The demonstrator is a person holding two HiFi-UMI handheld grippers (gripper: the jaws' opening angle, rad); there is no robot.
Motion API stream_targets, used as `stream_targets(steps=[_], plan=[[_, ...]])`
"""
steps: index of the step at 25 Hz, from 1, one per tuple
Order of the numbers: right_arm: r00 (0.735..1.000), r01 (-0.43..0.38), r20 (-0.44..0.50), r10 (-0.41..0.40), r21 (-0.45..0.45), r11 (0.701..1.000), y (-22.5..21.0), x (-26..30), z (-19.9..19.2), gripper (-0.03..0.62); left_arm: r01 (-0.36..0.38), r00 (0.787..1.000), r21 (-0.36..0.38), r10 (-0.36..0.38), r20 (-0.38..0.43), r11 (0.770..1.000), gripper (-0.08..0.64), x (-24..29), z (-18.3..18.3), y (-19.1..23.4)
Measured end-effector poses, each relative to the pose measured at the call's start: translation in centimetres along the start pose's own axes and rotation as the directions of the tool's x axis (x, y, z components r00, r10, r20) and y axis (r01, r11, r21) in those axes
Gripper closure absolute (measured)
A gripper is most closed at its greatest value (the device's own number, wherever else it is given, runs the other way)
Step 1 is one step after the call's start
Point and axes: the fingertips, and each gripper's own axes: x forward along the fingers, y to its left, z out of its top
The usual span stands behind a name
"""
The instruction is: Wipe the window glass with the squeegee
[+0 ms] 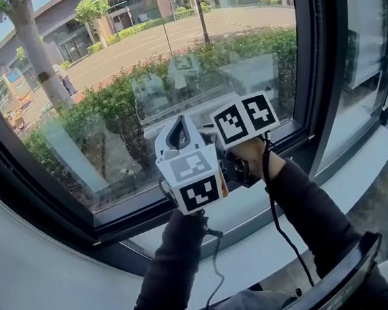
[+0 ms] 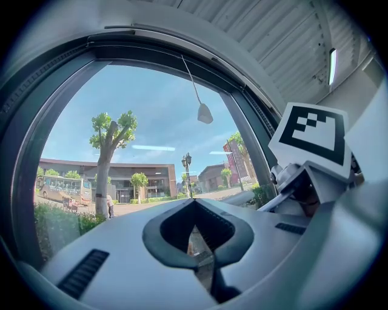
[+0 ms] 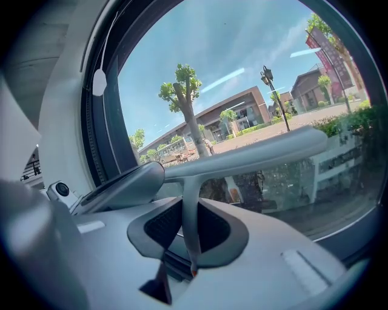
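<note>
Right gripper [image 3: 191,233], lower centre, clamps the squeegee [image 3: 267,151] by its slim handle, its natural hold; likely light, stiff. Left gripper [image 2: 197,233] closed, empty.

Dark sleeves [image 1: 169,280], white marker-cubed tongs [image 1: 177,133]

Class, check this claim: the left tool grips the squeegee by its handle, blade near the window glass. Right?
Wrong tool: the right tool grips the squeegee by its handle, blade near the window glass. The right gripper view shows it.
</note>
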Motion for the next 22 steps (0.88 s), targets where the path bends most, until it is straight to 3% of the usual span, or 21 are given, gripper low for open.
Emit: stream_targets(steps=[22], plan=[[0.997,-0.019,-0.077,0.025,0.07,0.997,-1.7,1.6,-4.4,0.531,0.002,0.997,-0.004,-0.002,-0.075,1.0,0.565,0.1,-4.5,-0.6]])
